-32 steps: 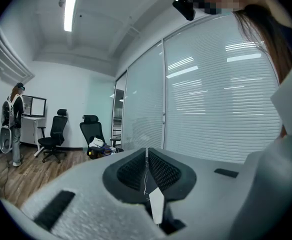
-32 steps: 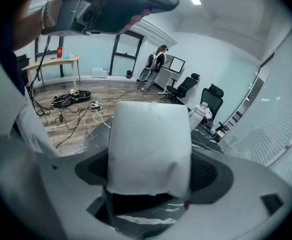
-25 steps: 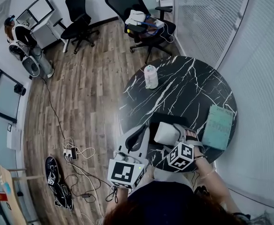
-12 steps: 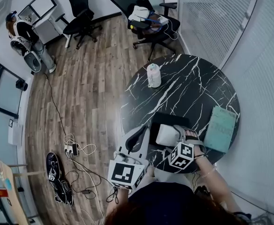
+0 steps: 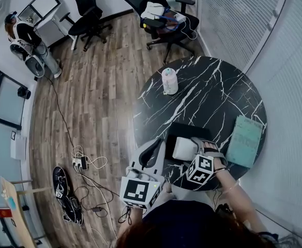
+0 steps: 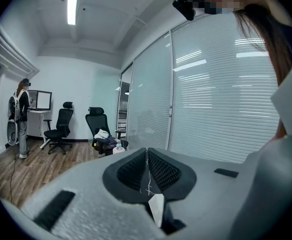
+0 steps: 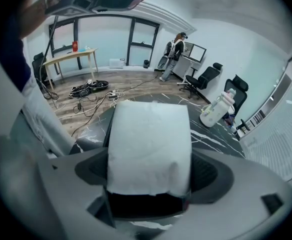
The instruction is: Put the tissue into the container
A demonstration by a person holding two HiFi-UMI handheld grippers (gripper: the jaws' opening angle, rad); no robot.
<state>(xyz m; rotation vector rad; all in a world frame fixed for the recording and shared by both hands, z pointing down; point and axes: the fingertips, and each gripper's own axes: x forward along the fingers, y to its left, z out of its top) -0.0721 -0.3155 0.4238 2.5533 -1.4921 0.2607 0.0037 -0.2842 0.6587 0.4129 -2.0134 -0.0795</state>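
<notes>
My right gripper (image 7: 150, 173) is clenched on the tissue (image 7: 148, 151). It is a soft white block with a fine crinkled surface, straight sides and a slightly ragged near edge. The two grey jaws press it from left and right, and their ribbed dark pads are mostly covered by it.

From the head view, the tissue (image 5: 184, 149) is above the near part of the container (image 5: 188, 130), a flat black rectangular thing on the near side of the table (image 5: 213, 94). I cannot tell if the tissue touches the container, because the block hides what is under it. In the right gripper view only a dark strip of the container (image 7: 109, 129) shows at the left of the tissue.

The table is round, glossy black stone with thin white veins. A teal book (image 5: 245, 140) lies at its right edge. A white bottle (image 5: 168, 81) stands upright at the far left, well apart from the container.

My left gripper (image 6: 147, 171) has its jaws pressed together with nothing between them. It is raised just to the left of the container and points away over the table. Its matte grey body fills the lower part of its own view.
</notes>
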